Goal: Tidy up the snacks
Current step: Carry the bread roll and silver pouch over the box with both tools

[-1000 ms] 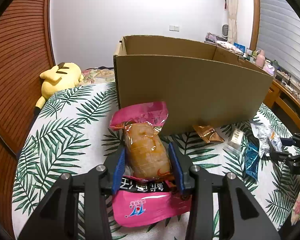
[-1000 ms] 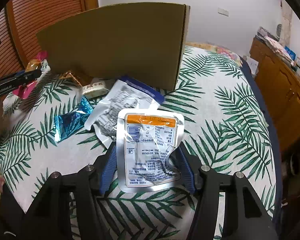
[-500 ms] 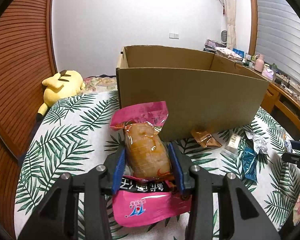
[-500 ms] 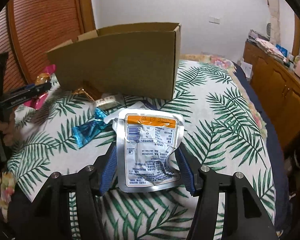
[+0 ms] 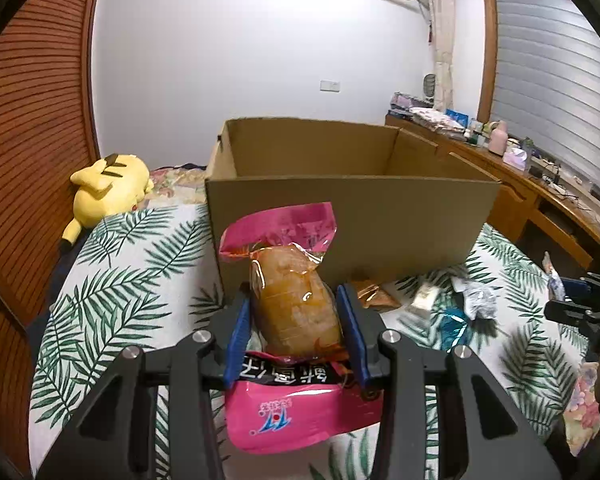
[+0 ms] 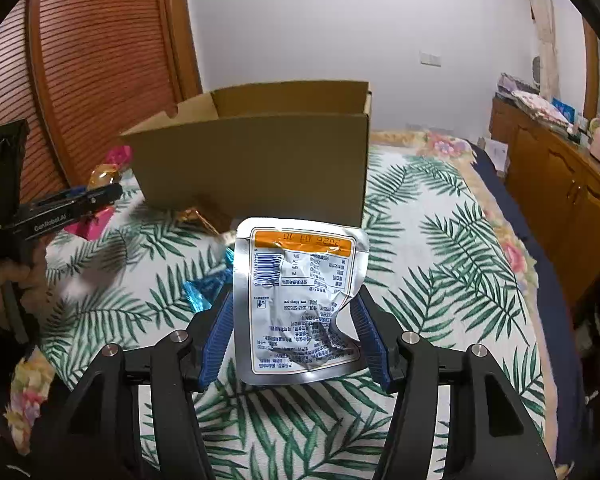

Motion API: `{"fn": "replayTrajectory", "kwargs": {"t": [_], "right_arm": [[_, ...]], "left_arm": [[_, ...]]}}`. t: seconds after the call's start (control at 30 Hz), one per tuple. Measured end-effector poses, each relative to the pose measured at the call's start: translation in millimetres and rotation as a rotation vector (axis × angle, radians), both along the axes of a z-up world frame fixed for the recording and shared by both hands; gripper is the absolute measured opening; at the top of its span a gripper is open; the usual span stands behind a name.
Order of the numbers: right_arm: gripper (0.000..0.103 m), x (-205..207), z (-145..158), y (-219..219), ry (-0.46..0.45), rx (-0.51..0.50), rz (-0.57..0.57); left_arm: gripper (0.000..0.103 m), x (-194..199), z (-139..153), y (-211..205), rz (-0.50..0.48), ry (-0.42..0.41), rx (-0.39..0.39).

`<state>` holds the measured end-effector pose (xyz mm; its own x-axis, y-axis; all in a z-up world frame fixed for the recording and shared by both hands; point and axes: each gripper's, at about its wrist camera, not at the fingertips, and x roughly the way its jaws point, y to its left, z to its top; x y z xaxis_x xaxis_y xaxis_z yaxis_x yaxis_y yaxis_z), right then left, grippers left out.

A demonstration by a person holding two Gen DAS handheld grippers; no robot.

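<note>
My left gripper (image 5: 296, 312) is shut on a pink snack packet (image 5: 294, 308) with a brown bun-like filling, held above the bed in front of the open cardboard box (image 5: 352, 220). In the right wrist view my right gripper (image 6: 296, 320) is shut on a silver foil pouch (image 6: 300, 300) with an orange band, lifted before the same box (image 6: 260, 164). The left gripper (image 6: 100, 194) with its pink packet shows at the left of that view. Loose snacks lie by the box: a gold wrapper (image 5: 374, 294), a small pale pack (image 5: 424, 294), a blue wrapper (image 5: 452, 324) and a crumpled clear bag (image 5: 476, 296).
The box stands on a bed with a palm-leaf sheet (image 5: 116, 288). A yellow plush toy (image 5: 108, 188) lies at the far left by a wooden slatted wall (image 5: 28, 128). A wooden dresser (image 6: 560, 184) with clutter runs along the right side.
Both grippers have risen with their packets, so the box's open inside now shows in both views. The loose snacks on the sheet have not moved.
</note>
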<state>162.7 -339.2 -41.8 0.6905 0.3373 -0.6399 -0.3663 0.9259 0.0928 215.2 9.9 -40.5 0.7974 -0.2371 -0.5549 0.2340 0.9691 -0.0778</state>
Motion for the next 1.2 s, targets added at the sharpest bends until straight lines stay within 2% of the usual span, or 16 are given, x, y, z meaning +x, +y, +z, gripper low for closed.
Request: {"fn": "replayTrajectory", "kwargs": {"t": [0.47,0.83,1.2], "right_arm": [[0.059,3.8,23.8,10.6,-0.052,0.012,0.026],[0.059,25.9,71.2,27.3,-0.153,-0.022,0.036],[0.059,57.0,96.2,51.7,-0.206,-0.026,0.062]], "left_arm": [[0.041,-4.6,29.0,-16.4,-0.054,-0.057,-0.016],[0.041,9.9,67.7,-24.2,-0.108,-0.145,-0.009],[0.041,39.0,99.7,-37.4,-0.140,-0.202,-0.019]]}}
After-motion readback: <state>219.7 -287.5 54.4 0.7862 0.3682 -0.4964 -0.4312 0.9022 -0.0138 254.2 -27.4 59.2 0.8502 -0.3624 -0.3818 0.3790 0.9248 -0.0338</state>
